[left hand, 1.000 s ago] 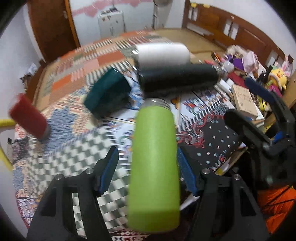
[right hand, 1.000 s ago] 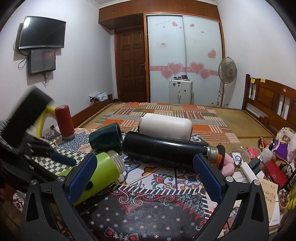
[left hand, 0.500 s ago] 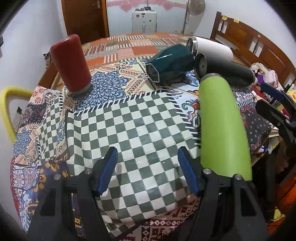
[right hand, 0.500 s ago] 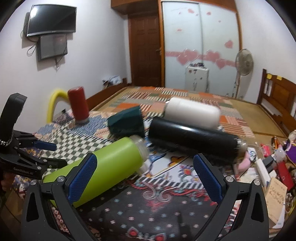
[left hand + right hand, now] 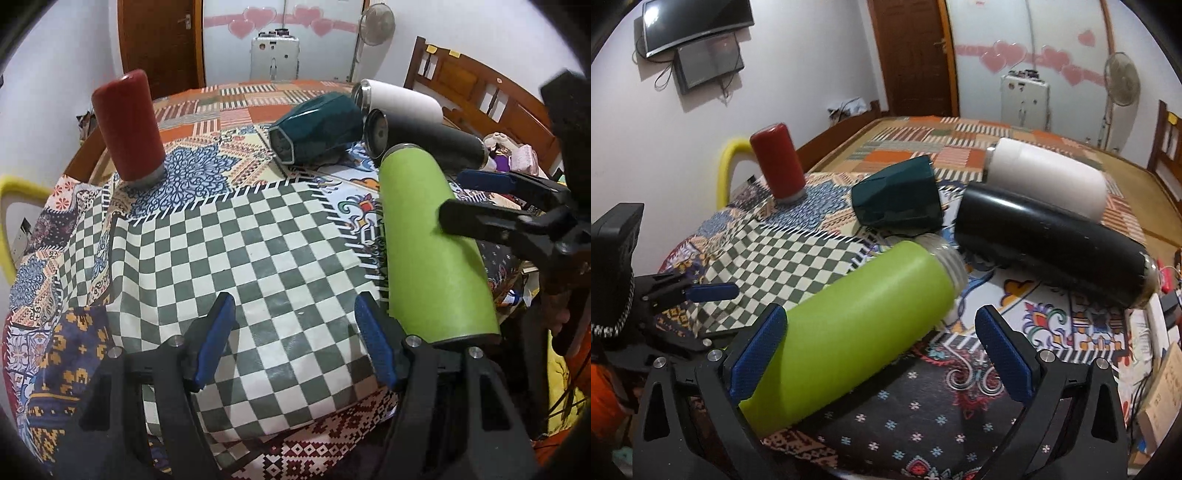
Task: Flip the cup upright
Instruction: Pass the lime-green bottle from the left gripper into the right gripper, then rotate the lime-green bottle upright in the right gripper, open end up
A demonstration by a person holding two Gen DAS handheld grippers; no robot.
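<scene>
A lime green cup (image 5: 432,240) lies on its side on the patterned tablecloth; it also shows in the right wrist view (image 5: 857,328), mouth pointing away. My right gripper (image 5: 882,354) is open, its jaws on either side of the green cup's body without closing on it. My left gripper (image 5: 295,339) is open and empty over the checkered cloth, left of the green cup. A dark teal cup (image 5: 314,125), a black flask (image 5: 424,140) and a white flask (image 5: 399,99) also lie on their sides. A red cup (image 5: 127,125) stands mouth down.
The table (image 5: 240,240) ends near my left gripper. A yellow chair back (image 5: 11,206) stands at the left. Clutter with books and toys (image 5: 1160,332) lies at the right edge. A wooden bed frame (image 5: 480,85) stands behind.
My left gripper swung left off the green cup to over the checkered cloth. My right gripper moved in around the green cup's body.
</scene>
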